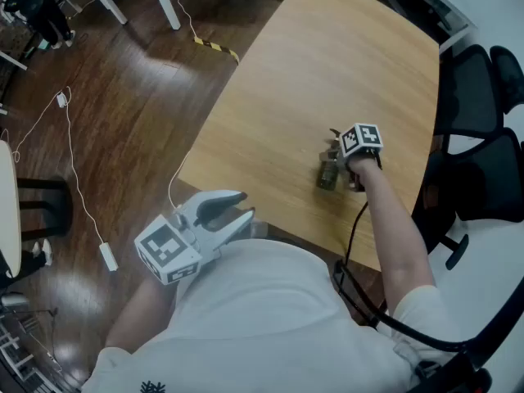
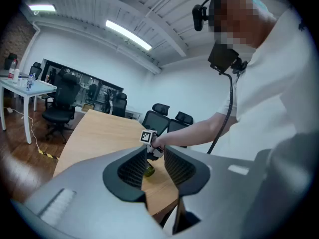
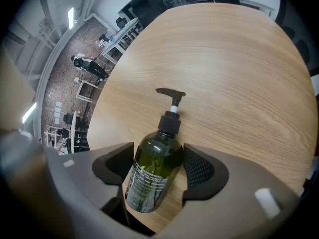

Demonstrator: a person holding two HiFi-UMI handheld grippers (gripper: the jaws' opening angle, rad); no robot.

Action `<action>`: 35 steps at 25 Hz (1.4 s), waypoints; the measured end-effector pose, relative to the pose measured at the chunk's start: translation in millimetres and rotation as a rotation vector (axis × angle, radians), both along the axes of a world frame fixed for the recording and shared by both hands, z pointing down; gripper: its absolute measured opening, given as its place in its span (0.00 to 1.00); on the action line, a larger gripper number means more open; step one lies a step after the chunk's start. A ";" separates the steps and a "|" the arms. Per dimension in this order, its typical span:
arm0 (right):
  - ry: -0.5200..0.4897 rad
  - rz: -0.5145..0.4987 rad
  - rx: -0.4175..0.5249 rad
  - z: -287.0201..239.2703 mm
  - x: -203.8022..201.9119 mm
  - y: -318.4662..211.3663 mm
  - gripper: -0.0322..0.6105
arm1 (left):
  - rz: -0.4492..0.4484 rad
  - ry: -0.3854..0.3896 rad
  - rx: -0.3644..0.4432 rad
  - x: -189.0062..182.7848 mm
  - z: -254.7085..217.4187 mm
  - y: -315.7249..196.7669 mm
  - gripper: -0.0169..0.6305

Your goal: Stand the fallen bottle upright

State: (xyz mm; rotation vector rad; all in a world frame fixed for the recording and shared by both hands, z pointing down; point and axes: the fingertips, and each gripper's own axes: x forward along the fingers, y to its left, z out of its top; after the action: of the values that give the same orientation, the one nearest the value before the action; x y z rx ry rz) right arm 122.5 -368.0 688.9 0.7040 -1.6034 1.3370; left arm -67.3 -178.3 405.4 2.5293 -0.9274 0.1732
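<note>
A dark green pump bottle (image 3: 154,171) with a black pump head lies on the wooden table (image 1: 327,64), its pump pointing away from me. My right gripper (image 3: 157,158) has a jaw against each side of the bottle's body, shut on it. In the head view the bottle (image 1: 327,173) lies near the table's near edge, just left of the right gripper (image 1: 350,174) and its marker cube. My left gripper (image 1: 246,205) is open and holds nothing, off the table near my body. Far off in the left gripper view, the bottle (image 2: 148,171) shows between the open left gripper's (image 2: 154,156) jaws.
Black office chairs (image 1: 483,97) stand along the table's right side. On the dark wood floor to the left lie a white cable (image 1: 74,178) and a strip of yellow-black tape (image 1: 214,47). A black cable (image 1: 354,228) hangs from my right arm.
</note>
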 end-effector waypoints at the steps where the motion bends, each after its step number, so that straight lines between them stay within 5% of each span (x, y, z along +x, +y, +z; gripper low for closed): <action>1: -0.009 -0.002 -0.004 -0.1 -1.1 0.4 0.54 | -0.003 0.002 -0.002 -0.1 -0.2 -1.2 0.18; 10: -0.064 -0.018 0.225 -22.8 -9.5 -13.4 0.52 | -0.010 0.005 -0.010 3.3 -1.1 -8.2 0.18; 18: -0.079 -0.060 0.746 -85.3 -23.4 -57.5 0.51 | -0.004 -0.021 -0.011 2.9 -3.6 -8.2 0.18; 25: 0.044 -0.261 1.077 -89.9 -43.6 -32.0 0.51 | -0.009 -0.038 -0.010 -2.9 -5.8 1.3 0.18; 35: 0.096 -0.275 1.111 -88.9 -39.4 -26.5 0.57 | -0.005 -0.063 0.034 -12.9 -19.3 33.0 0.18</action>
State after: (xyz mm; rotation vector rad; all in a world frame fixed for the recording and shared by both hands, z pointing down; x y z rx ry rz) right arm 83.0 -394.5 599.9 1.0904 -2.2132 0.1085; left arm -80.2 -145.3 386.1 2.5662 -0.9683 0.2393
